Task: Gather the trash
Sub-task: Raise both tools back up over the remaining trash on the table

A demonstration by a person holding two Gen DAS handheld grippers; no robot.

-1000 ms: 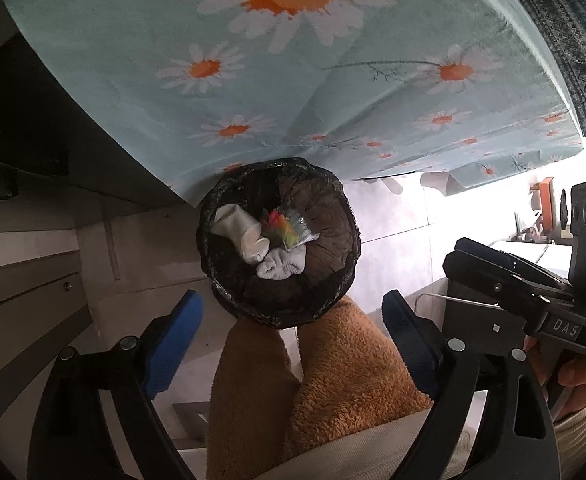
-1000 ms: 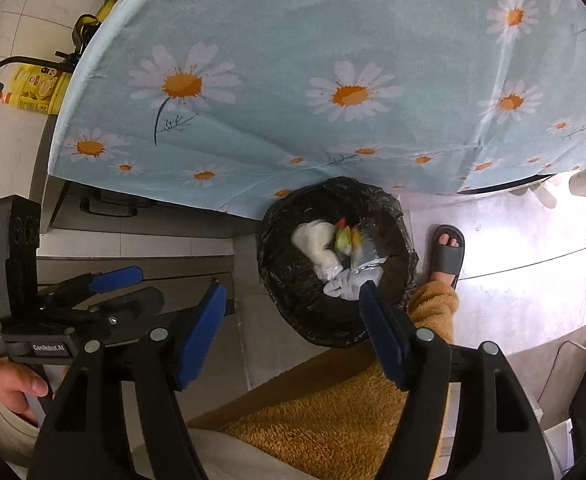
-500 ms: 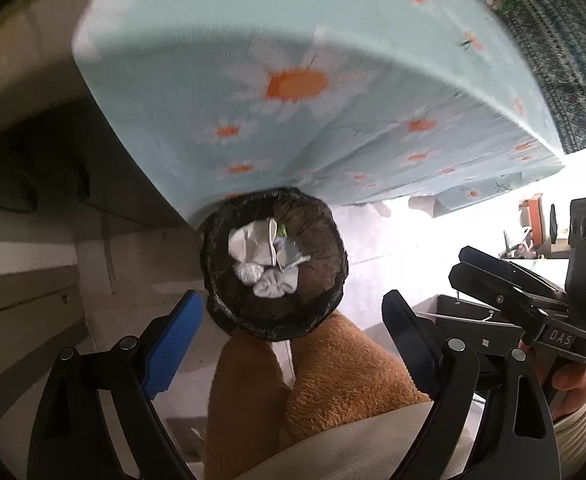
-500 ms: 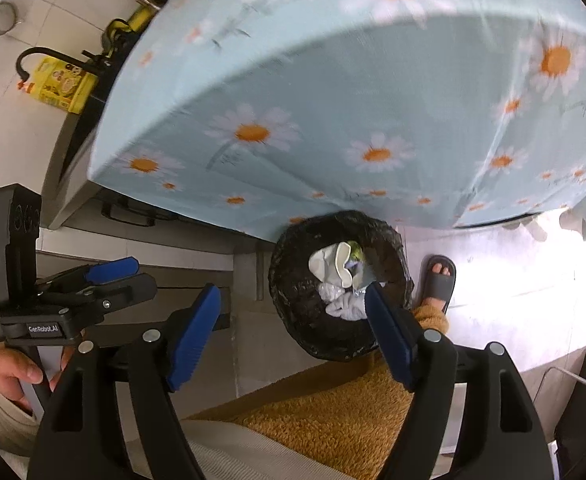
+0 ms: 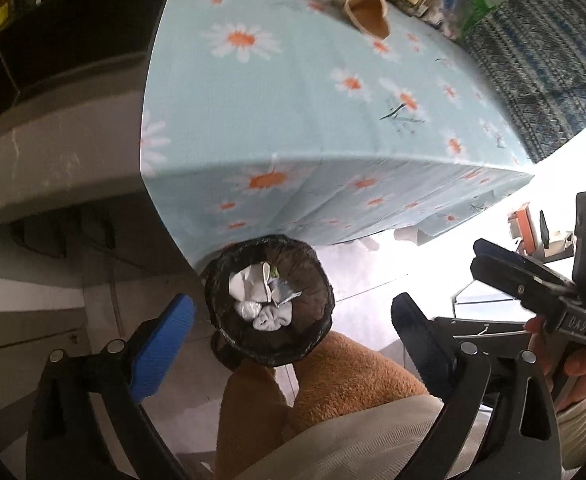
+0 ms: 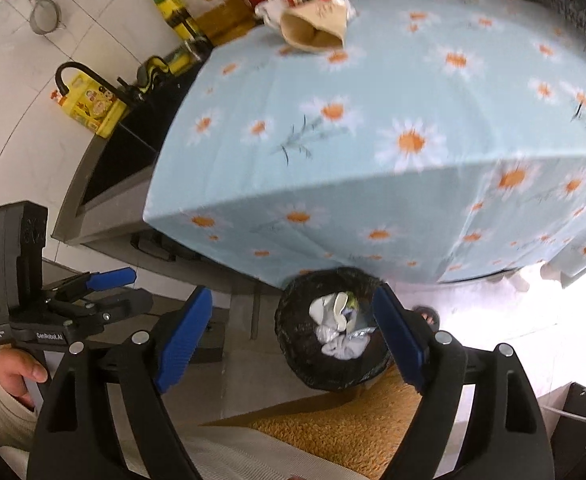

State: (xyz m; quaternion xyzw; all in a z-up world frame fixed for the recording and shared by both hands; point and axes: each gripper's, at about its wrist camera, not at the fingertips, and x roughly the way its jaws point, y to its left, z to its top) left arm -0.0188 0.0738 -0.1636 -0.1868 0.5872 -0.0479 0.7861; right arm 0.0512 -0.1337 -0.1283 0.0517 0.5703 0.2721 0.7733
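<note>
**Both grippers empty above the lined bin; paper trash lies at the far edge of the table**

Left wrist view: The left gripper [image 5: 289, 326] has its blue-padded jaws spread wide, with nothing between them. Below the gap stands the round waste bin with a black plastic liner [image 5: 317, 336] on the floor, just beside the hanging edge of the light-blue daisy-print tablecloth [image 5: 293, 120]. Inside the bin lie crumpled white tissues [image 5: 253, 286] and a small shiny wrapper. The person's legs in fuzzy orange-brown trousers [image 5: 353, 384] sit against the near side of the bin. At the far end of the table lies a tan paper cone-shaped wrapper [image 5: 367, 14], beside a crumpled whitish item and a row of blurred packages. The right gripper appears at the right edge, held in a hand [image 5: 581, 364] with a cream sleeve.

Right wrist view: The right gripper [image 6: 293, 340] is likewise wide open and holds nothing. The bin [image 6: 293, 344] shows between its pads, partly covered by the right-hand pad, with the white tissues [image 6: 329, 316] visible inside. The tablecloth [image 6: 373, 120] is motion-blurred. The tan wrapper [image 6: 313, 28] rests at the far table edge, well apart from the bin. Left of the table stand a yellow carton [image 6: 89, 104] and a green-capped bottle [image 6: 169, 4] by a dark sink. The left gripper [image 6: 105, 280] and its holding hand [image 6: 13, 372] appear at the left.
</note>
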